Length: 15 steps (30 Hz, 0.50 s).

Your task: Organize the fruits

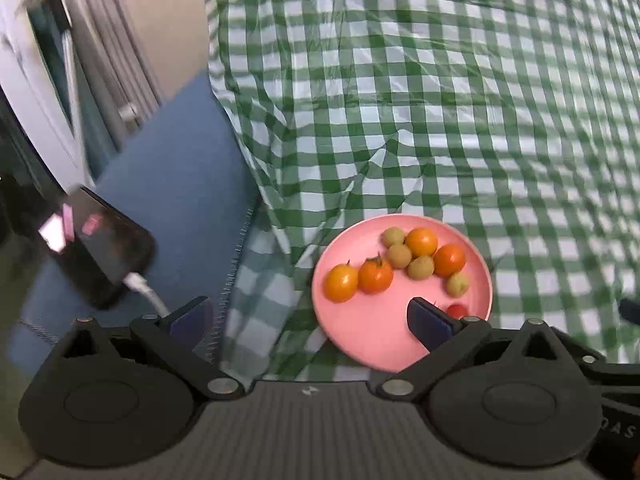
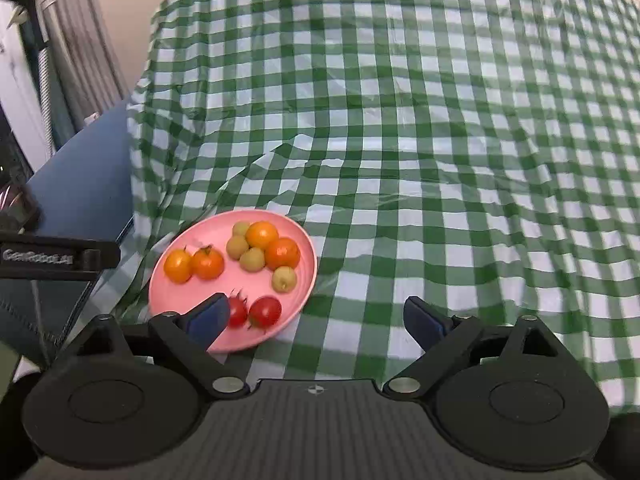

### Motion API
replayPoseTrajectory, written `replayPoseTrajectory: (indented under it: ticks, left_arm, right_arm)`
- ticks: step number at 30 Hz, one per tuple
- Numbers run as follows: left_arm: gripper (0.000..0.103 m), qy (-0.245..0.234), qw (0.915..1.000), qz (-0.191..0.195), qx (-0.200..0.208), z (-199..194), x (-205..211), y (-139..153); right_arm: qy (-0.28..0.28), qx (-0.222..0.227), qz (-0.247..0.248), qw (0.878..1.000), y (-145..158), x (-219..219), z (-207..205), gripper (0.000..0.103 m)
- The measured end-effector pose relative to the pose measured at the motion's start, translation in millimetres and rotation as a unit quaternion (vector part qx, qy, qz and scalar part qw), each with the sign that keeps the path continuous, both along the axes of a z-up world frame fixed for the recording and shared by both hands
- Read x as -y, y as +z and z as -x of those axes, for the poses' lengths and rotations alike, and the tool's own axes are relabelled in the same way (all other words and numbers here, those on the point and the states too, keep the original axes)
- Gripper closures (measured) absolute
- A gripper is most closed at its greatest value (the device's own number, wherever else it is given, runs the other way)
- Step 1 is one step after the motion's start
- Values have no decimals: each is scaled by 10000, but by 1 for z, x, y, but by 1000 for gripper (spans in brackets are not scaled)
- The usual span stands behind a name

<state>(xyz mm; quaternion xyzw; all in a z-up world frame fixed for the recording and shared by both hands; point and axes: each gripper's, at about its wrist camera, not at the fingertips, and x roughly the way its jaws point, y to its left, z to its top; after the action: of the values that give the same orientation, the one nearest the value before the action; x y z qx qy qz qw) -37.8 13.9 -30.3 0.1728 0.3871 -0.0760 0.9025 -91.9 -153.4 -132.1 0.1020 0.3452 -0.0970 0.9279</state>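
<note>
A pink plate (image 1: 368, 340) (image 2: 192, 292) lies on the green checked cloth. It holds orange tomatoes (image 1: 341, 282) (image 2: 178, 265), several small yellow-green fruits (image 1: 420, 267) (image 2: 252, 259) and red cherry tomatoes (image 2: 265, 311), one partly hidden behind my finger in the left wrist view (image 1: 457, 311). My left gripper (image 1: 308, 316) is open and empty, its right finger (image 1: 428, 320) over the plate's near edge. My right gripper (image 2: 316, 318) is open and empty, its left finger (image 2: 208, 318) over the plate next to a red tomato (image 2: 237, 312).
A black phone (image 1: 102, 248) with a white cable lies on a blue surface (image 1: 168, 184) left of the cloth. A radiator (image 1: 108, 52) and wall stand at the far left. The checked cloth (image 2: 440, 140) stretches wide to the right and back.
</note>
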Motion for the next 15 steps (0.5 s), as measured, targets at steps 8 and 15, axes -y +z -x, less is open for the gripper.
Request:
replayPoseTrajectory:
  ticks: [8,15]
  left_arm:
    - [0,-80,9988,472,87,54,-14,18]
    - [0,170,9998,-67,-99,65,-6,10]
  right_arm:
    - [198,163,586,9980,16,-25,35,3]
    - [157,319,601,9976,26,-27,56,1]
